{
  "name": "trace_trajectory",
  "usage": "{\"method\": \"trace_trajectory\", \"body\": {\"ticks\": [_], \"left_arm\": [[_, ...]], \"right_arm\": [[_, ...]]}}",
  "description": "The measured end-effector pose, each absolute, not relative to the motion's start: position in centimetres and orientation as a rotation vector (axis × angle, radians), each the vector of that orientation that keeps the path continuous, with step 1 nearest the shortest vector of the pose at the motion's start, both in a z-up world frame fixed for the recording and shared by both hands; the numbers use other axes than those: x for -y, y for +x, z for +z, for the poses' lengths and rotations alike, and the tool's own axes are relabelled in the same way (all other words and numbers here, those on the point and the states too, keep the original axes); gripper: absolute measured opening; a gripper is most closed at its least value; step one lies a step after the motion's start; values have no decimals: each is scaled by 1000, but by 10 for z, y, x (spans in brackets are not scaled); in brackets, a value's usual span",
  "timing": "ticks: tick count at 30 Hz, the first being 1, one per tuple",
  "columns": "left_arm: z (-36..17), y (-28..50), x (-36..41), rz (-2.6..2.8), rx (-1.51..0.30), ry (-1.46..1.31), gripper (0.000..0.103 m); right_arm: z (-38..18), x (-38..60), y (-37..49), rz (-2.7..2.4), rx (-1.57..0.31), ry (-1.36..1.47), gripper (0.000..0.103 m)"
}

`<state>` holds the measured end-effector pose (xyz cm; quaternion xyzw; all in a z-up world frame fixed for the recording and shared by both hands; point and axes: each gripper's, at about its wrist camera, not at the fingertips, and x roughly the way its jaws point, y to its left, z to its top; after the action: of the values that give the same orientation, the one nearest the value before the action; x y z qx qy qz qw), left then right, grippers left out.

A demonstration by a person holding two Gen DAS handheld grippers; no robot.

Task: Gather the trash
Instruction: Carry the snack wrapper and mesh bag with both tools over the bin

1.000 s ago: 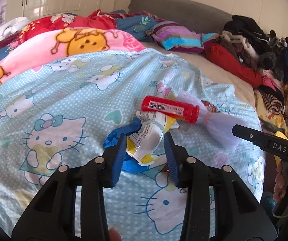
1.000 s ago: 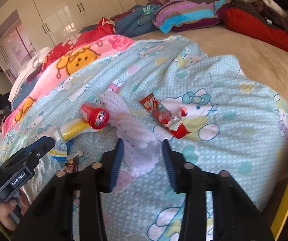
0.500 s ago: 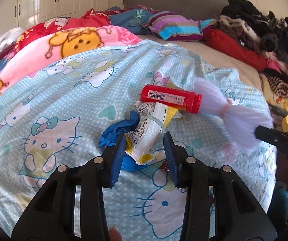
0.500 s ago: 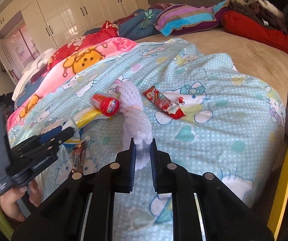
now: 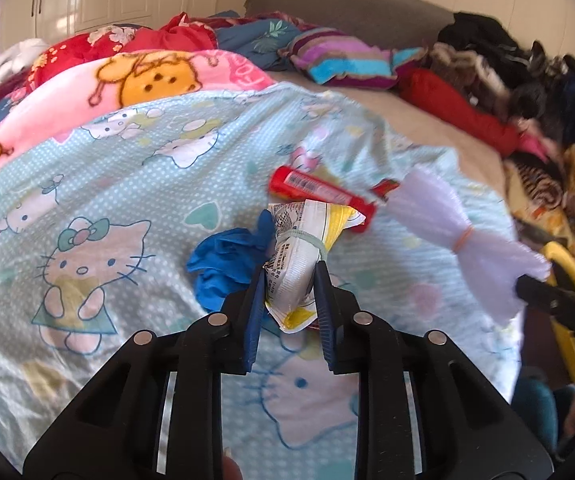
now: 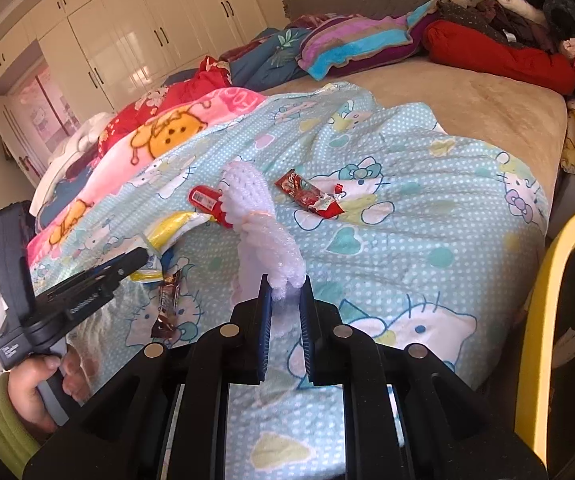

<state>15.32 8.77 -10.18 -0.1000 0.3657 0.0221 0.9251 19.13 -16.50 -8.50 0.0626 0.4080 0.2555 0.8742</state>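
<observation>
Closing on a white and yellow wrapper (image 5: 299,264), my left claw (image 5: 289,280) has its blue pads against both sides of the packet, which lies on the cartoon-cat quilt (image 5: 99,208). A crumpled blue glove (image 5: 223,260) sits just beside it at nine o'clock, and a red tube (image 5: 319,192) lies near at twelve o'clock. My right claw (image 6: 285,292) is clamped tight on the end of a white foam net (image 6: 263,224), which stands up from its pads. A red candy wrapper (image 6: 307,196) rests on the quilt at one o'clock of the net.
</observation>
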Motion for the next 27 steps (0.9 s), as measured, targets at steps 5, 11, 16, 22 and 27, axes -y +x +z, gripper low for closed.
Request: {"method": "trace_trajectory", "body": {"ticks": [5,11,16,22,27], "left_arm": [[-84,142,-88,-12,-708,-291,17],[-65,135,-81,-44,-667,-310,17],[-54,130,-72,-57,-639,-304,17],[-41,125,-63,-82,-612,-319,17],[-32,122,-53,-104,-593,-307,17]], "right_arm": [[-79,174,185,527,-839,142,13],[-68,183,179,528,-815,155,13],[-58,189,174,528,-794,165,13],[-47,198,168,512,-769,165,13],[-36,209,163,495,-747,169,13]]}}
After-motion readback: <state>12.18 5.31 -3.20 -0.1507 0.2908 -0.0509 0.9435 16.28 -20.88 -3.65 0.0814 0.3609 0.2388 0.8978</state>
